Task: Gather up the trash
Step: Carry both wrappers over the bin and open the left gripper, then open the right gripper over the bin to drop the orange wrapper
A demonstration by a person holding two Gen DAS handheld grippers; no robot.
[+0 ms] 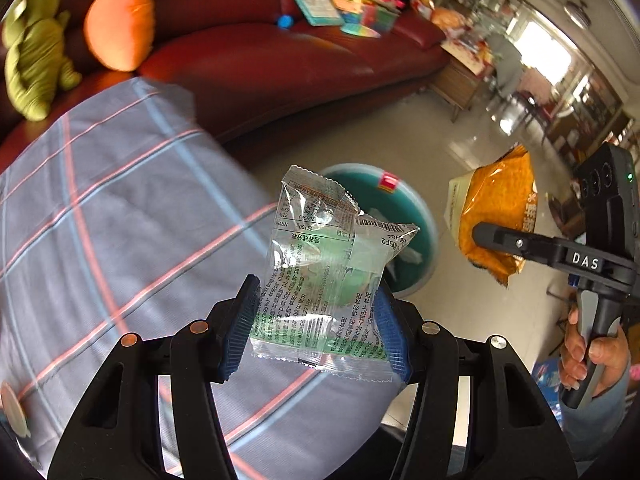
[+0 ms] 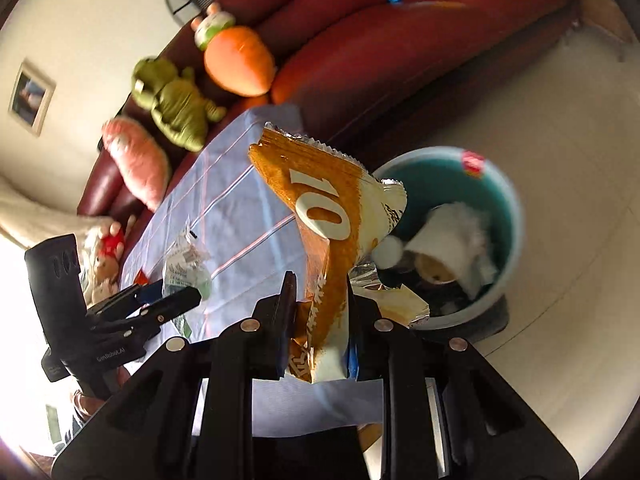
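Observation:
My left gripper (image 1: pixel 316 320) is shut on a clear plastic wrapper (image 1: pixel 328 276) with green print, held in the air past the table's edge, short of the teal bin (image 1: pixel 424 224) on the floor. My right gripper (image 2: pixel 318 312) is shut on an orange and white snack bag (image 2: pixel 320 216), held upright beside the bin (image 2: pixel 508 216). The bin holds white crumpled waste (image 2: pixel 456 240). In the left wrist view the right gripper (image 1: pixel 486 236) holds the orange bag (image 1: pixel 496 208) to the right of the bin. In the right wrist view the left gripper (image 2: pixel 180 294) holds the clear wrapper (image 2: pixel 186 268) at the left.
A table with a grey-blue striped cloth (image 1: pixel 100 220) fills the left. A dark red sofa (image 1: pixel 280 56) stands behind it with plush toys (image 1: pixel 120 24) and books (image 1: pixel 320 4). Pale tiled floor (image 1: pixel 460 312) surrounds the bin. A wooden side table (image 1: pixel 460 84) stands by the sofa.

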